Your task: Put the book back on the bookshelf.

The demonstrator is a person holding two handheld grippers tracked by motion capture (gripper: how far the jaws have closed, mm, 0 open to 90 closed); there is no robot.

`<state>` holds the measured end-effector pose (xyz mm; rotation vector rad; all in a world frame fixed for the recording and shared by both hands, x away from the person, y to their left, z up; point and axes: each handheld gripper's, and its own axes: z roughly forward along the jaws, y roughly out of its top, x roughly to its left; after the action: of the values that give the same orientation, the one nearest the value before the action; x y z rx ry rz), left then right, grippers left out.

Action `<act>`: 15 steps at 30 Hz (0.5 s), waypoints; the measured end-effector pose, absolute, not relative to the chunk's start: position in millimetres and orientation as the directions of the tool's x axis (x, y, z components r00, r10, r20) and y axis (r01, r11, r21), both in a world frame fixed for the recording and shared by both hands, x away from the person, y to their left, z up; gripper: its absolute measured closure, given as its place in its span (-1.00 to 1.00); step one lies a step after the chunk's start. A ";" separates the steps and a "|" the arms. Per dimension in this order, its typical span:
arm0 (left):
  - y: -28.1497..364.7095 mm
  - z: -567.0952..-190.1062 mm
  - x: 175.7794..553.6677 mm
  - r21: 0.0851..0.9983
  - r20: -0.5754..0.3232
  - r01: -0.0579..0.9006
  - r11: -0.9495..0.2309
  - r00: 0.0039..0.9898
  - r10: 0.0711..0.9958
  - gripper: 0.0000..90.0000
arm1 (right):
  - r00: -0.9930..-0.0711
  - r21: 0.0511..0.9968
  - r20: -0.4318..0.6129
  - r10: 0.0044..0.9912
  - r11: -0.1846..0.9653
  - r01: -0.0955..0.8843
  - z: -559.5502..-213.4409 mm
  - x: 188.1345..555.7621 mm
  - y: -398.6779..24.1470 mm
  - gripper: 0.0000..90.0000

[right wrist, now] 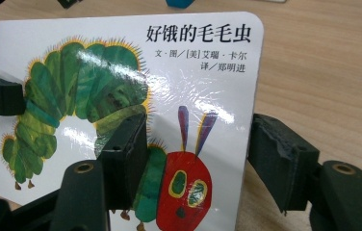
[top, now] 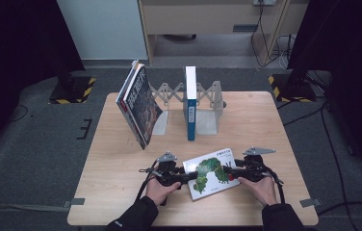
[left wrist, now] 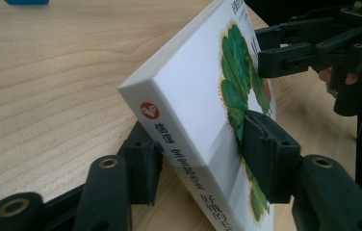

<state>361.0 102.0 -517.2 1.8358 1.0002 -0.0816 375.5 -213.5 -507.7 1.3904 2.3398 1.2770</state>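
The left gripper (left wrist: 193,159) has its jaws half closed around the spine edge of the caterpillar board book (left wrist: 203,96), one pad pressed on the cover and the other against the back, so it grips the book. The right gripper (right wrist: 196,159) straddles the opposite edge with one jaw over the cover; the other jaw seems to stand clear of the back, so I cannot tell whether it is really clamping. The book sits at the near middle of the wooden table (top: 121,159), tipped up between the two tools. It looks thick, stiff and fairly light, but the cover is glossy and throws back the light, so the pads could slide; taking it deep over the edges, close to the spine, should hold best and keep it from twisting. Farther back an expanding metal book rack (top: 208,103) holds an upright blue-spined book (top: 190,103), and a dark-covered book (top: 138,103) leans at its left end. Grey carpet, cables and yellow-and-black striped stand bases (top: 75,91) surround the table.
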 end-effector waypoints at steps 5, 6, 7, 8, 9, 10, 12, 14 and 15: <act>102.6 -512.1 361.0 0.742 -0.465 0.654 -0.146 0.660 0.590 0.22 | -0.567 0.747 0.273 0.778 0.200 0.634 -505.1 375.7 -214.2 -0.12; 102.9 -509.1 361.4 0.748 -0.459 0.646 -0.149 0.667 0.587 0.24 | -0.565 0.757 0.272 0.779 0.188 0.625 -504.1 375.5 -214.4 -0.11; 102.9 -508.0 361.5 0.750 -0.458 0.644 -0.149 0.670 0.585 0.26 | -0.562 0.759 0.279 0.779 0.180 0.626 -503.3 375.3 -214.7 -0.11; 103.1 -506.6 361.6 0.752 -0.456 0.641 -0.150 0.672 0.584 0.28 | -0.565 0.763 0.277 0.777 0.179 0.621 -502.9 375.5 -215.5 -0.10; 103.1 -506.6 361.6 0.752 -0.456 0.641 -0.150 0.672 0.584 0.29 | -0.565 0.763 0.277 0.777 0.179 0.621 -502.9 375.5 -215.5 -0.10; 103.2 -505.9 361.6 0.754 -0.456 0.640 -0.149 0.673 0.583 0.31 | -0.562 0.767 0.288 0.775 0.165 0.620 -501.7 375.3 -216.6 -0.08; 103.0 -504.0 361.5 0.757 -0.456 0.637 -0.147 0.675 0.579 0.32 | -0.566 0.771 0.290 0.772 0.161 0.616 -501.2 375.6 -217.1 -0.08; 102.6 -499.5 361.6 0.769 -0.445 0.624 -0.138 0.678 0.585 0.37 | -0.569 0.784 0.275 0.775 0.162 0.599 -499.7 375.1 -216.7 -0.08; 102.6 -499.5 361.6 0.769 -0.445 0.624 -0.138 0.678 0.585 0.38 | -0.569 0.784 0.275 0.775 0.162 0.599 -499.7 375.1 -216.7 -0.08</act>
<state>361.6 102.6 -499.5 1.8083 0.9607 -0.0444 375.1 -216.7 -499.7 1.3465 2.2408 1.3673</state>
